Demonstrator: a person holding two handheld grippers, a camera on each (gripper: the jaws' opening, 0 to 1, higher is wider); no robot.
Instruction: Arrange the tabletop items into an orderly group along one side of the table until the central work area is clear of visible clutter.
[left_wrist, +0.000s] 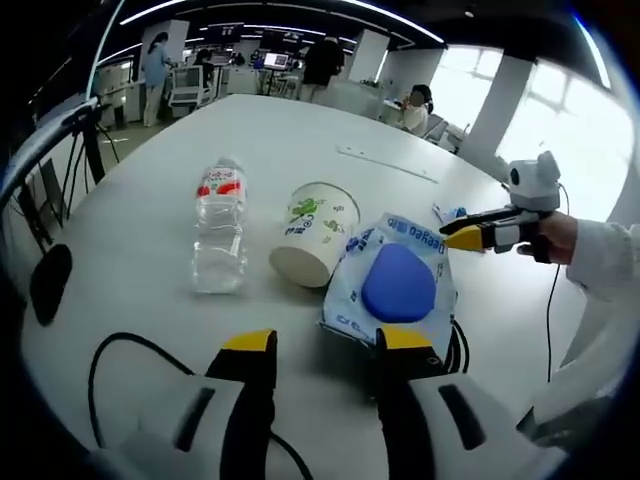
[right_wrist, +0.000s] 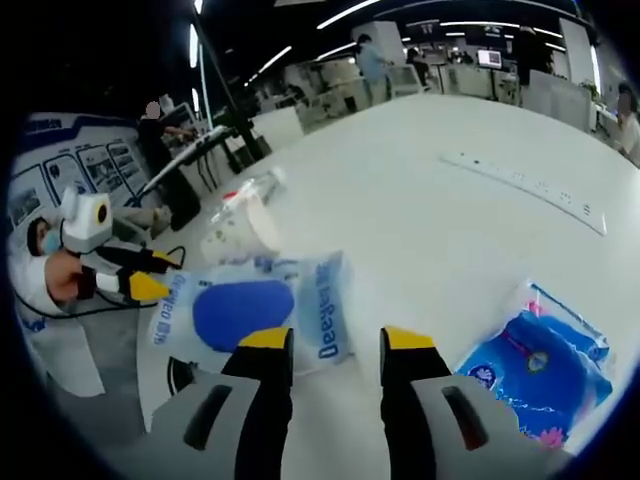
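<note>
Left gripper (left_wrist: 325, 345): black jaws w/ yellow tips, white body, black cable behind. Right gripper (right_wrist: 337, 343): same build. White sleeve (left_wrist: 607, 255) behind its grip.

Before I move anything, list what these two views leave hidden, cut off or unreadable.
- Cable, left gripper view: its far end runs under the left gripper.
- Blue packet, right gripper view: too distorted at the picture's edge to read its print.
- Water bottle, right gripper view: blurred and partly behind the paper cup.
- Wipes pack, left gripper view: near edge hidden behind the gripper's right finger, and whatever lies under it.
</note>
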